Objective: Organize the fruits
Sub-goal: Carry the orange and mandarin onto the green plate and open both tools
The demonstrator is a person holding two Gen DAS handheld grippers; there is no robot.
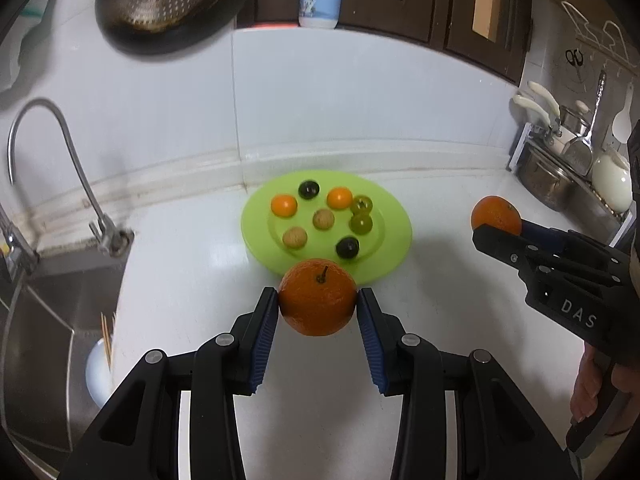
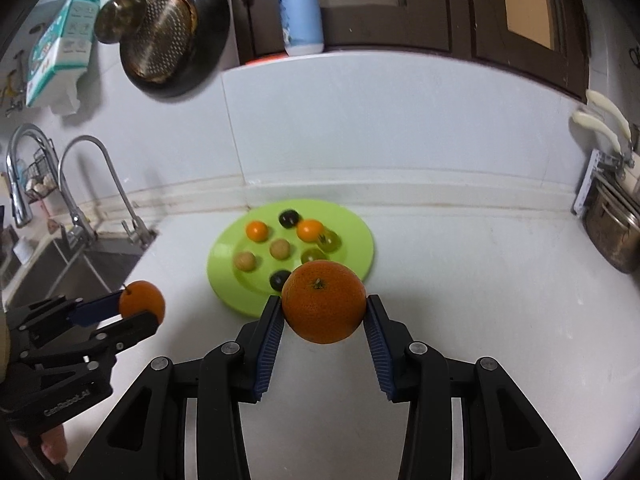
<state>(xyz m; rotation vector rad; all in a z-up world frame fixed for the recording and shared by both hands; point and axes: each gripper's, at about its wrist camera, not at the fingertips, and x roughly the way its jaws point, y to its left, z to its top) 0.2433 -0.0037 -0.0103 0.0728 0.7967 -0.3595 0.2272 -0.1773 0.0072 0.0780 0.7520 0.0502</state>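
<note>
The near rim of the green plate (image 1: 256,216) is hidden behind the left orange (image 1: 317,297) in the left wrist view, and one dark fruit (image 2: 279,279) is half covered by the right orange (image 2: 324,301) in the right wrist view. The plate's eight small fruits are slightly blurred. The sink (image 1: 44,320) is cut off at the frame edge.

The left gripper (image 1: 317,308) is closed on the left orange, blue pads touching its two sides, stem facing up. The right gripper (image 2: 325,312) grips the right orange the same way. Both oranges hang above the white counter (image 2: 480,300), just in front of the plate.
</note>
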